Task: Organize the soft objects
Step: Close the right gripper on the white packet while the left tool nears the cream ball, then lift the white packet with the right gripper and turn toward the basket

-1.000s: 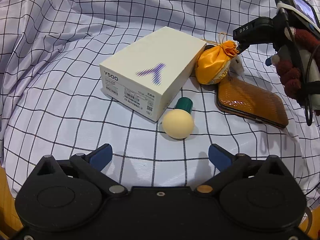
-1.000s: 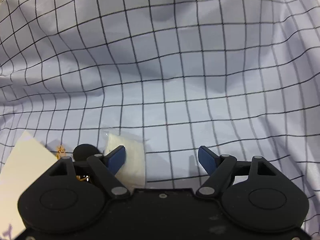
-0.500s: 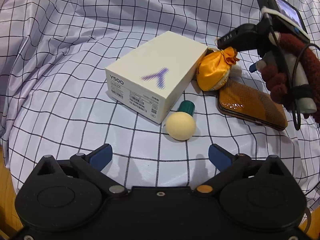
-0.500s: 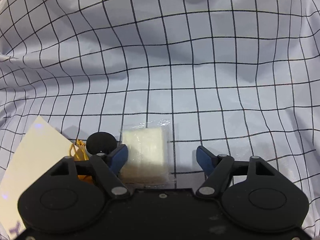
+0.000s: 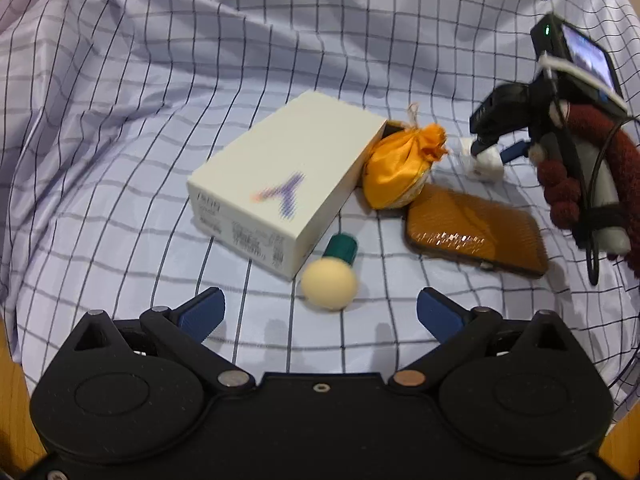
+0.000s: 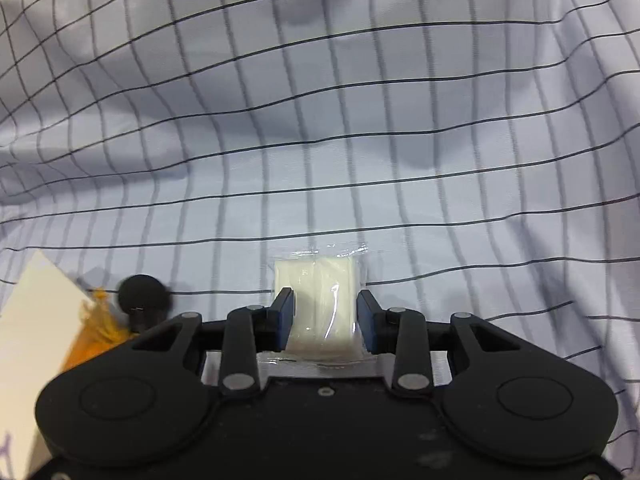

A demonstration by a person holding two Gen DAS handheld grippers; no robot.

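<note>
1. Checked cloth (image 6: 360, 120): covers the whole work surface and lies rumpled ahead of and around both tongs.
2. White box (image 5: 288, 184): lies ahead of the left gripper (image 5: 320, 312), long axis running diagonally away to the right. Not judged a soft item.
3. Brown case (image 5: 476, 232): lies flat, ahead and right of the left gripper, between it and the right gripper (image 6: 325, 320).
4. Orange pouch (image 5: 400, 172): touches the box's far right corner, just left of the right gripper's tips.
5. Cream ball with green cap (image 5: 330, 284): lies nearest the left gripper, just ahead of its wide-apart, empty jaws.
6. White wrapped pad (image 6: 320, 304): sits directly between the right gripper's jaws, which have just been closing and now clamp its two sides. Its far end projects ahead of the tips.
7. Pose: both tongs point steeply down at the cloth. The right hand alone holds the pad; a lift appears to be the next step.
</note>
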